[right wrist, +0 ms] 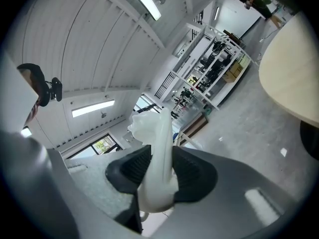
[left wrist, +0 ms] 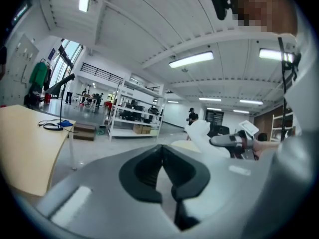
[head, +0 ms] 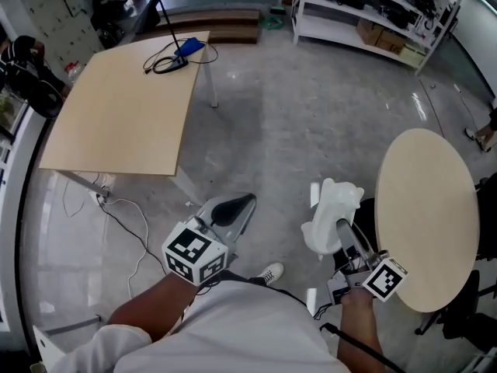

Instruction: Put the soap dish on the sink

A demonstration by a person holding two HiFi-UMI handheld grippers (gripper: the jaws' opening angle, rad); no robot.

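Observation:
A white, glossy soap dish (head: 330, 214) hangs in the air in front of the person, held on edge. My right gripper (head: 345, 235) is shut on the soap dish (right wrist: 155, 156), whose curved rim sticks up between the dark pads. My left gripper (head: 231, 208) is held beside it at the left, shut, with nothing between its pads (left wrist: 160, 171). From the left gripper view the soap dish (left wrist: 203, 136) and the right gripper (left wrist: 234, 142) show at the right. No sink is in view.
A round light wooden table (head: 429, 216) stands at the right. A rectangular wooden table (head: 124, 115) with cables and a blue item (head: 189, 48) stands at the left. White shelving (head: 373, 10) lines the far wall. Cables (head: 128, 220) trail on the grey floor.

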